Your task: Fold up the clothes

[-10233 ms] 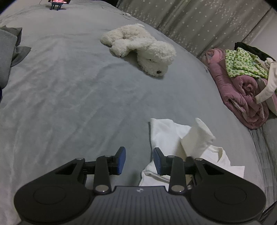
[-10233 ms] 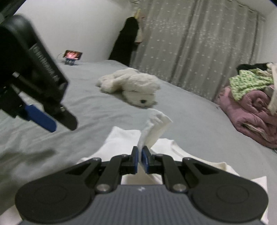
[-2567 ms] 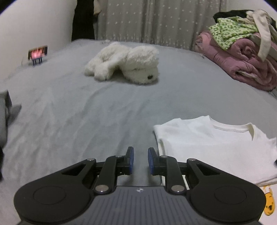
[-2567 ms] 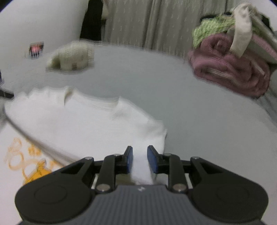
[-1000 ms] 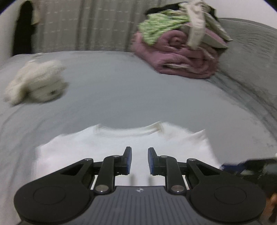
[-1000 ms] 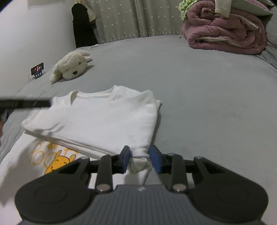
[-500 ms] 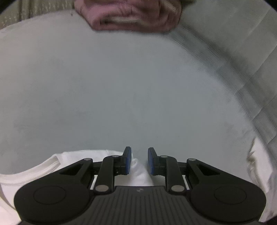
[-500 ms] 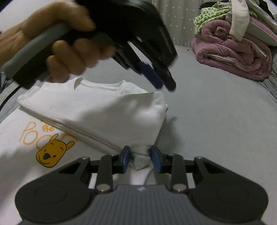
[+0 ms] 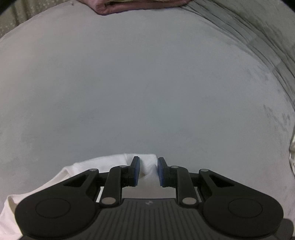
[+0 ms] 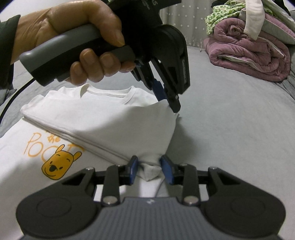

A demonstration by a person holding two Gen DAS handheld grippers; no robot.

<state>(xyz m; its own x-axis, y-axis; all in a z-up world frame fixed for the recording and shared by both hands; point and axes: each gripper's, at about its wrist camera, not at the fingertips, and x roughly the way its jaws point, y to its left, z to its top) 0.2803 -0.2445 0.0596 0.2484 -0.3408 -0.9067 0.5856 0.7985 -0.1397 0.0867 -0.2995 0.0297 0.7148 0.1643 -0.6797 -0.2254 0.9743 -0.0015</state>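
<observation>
Here — grey bed (image 9: 147, 88) | white T-shirt (image 10: 103, 120) | pink quilt (image 10: 247, 55) behind

A bedroom in a home. The whole working surface is a wide bed spread with a soft grey cover (image 10: 230, 120). At 1 o'clock in the right wrist view a rolled mauve quilt (image 10: 245, 53) lies on the bed with 1 green-patterned garment (image 10: 223, 11) and other loose clothes heaped on it. Behind it, at 12 o'clock, hangs a grey star-dotted curtain (image 10: 193, 24). At 2 o'clock in the left wrist view a padded grey headboard or cushion (image 9: 267, 33) borders the bed.
</observation>
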